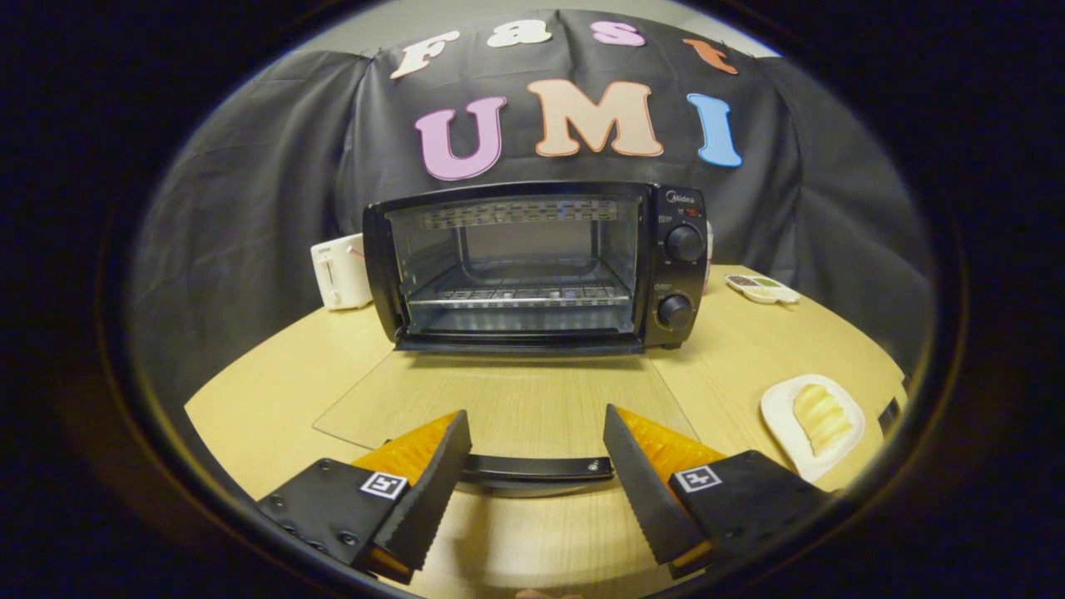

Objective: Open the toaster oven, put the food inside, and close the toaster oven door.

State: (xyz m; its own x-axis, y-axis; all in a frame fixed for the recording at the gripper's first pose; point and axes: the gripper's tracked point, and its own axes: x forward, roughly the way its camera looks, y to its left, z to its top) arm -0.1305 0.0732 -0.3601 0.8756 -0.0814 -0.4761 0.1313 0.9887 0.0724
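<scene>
Fingers of the gripper [537, 470] stand spread wide and grip nothing, straddling the dark handle [532, 468] of the glass door [499, 399], which lies folded flat on the wooden table [274, 399] before the open toaster oven [537, 266], its wire rack [520, 294] bare. Left of the oven stands a small white appliance [339, 270]; on the right the pale food [822, 413] waits on its white plate [782, 420], beyond the right finger. With the door down, fetching seems next: swing right, approach low and level, and close gently on the soft-looking piece without tipping the plate.
</scene>
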